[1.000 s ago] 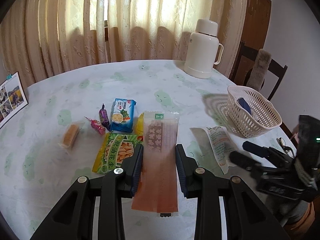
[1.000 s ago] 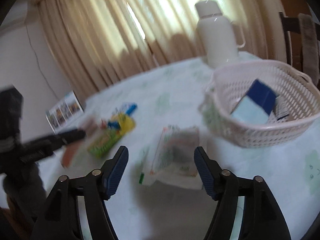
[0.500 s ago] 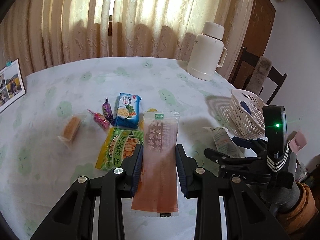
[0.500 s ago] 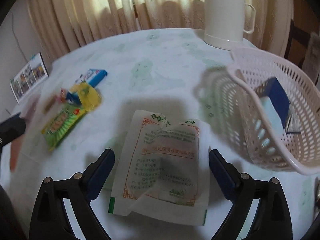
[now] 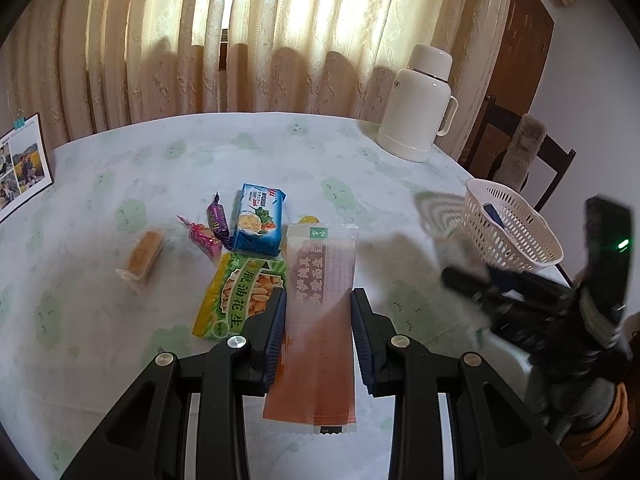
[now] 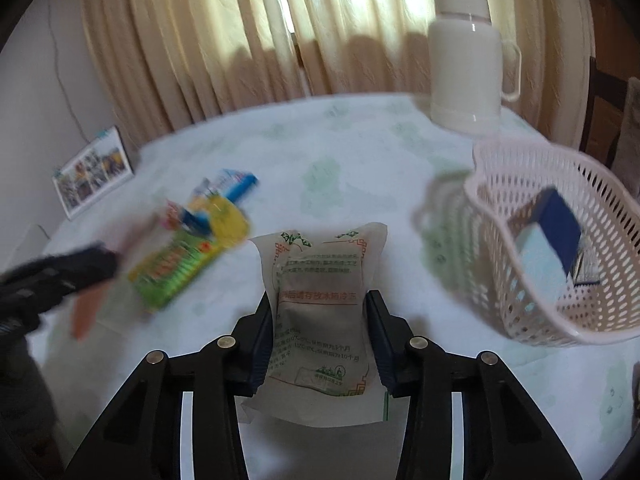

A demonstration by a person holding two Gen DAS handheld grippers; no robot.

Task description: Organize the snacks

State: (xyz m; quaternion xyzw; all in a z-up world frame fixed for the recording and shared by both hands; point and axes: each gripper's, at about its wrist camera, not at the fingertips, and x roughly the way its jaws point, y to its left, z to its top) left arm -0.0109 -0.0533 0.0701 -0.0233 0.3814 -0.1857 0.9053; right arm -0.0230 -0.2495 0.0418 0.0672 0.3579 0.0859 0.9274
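Note:
My left gripper [image 5: 319, 306] is shut on a long orange snack packet [image 5: 320, 320] and holds it above the table. My right gripper [image 6: 320, 312] is shut on a white snack pouch [image 6: 322, 304] with green and red print, lifted off the cloth. The white plastic basket [image 6: 520, 184] stands to its right with a blue box [image 6: 556, 232] inside; it also shows in the left wrist view [image 5: 516, 240]. On the table lie a green peanut bag [image 5: 240, 300], a blue cracker pack [image 5: 260, 220], two candies [image 5: 208, 228] and a small cake [image 5: 142, 256]. The right gripper body [image 5: 540, 300] shows blurred.
A white thermos jug [image 5: 420, 108] stands at the back right by the curtain. A photo calendar [image 5: 22, 164] stands at the left edge. A dark wooden chair [image 5: 520, 152] is behind the basket. The round table's edge runs near the basket.
My right gripper has closed on the white pouch and lifted it, turning toward the basket. My left gripper still holds the orange packet and has barely moved.

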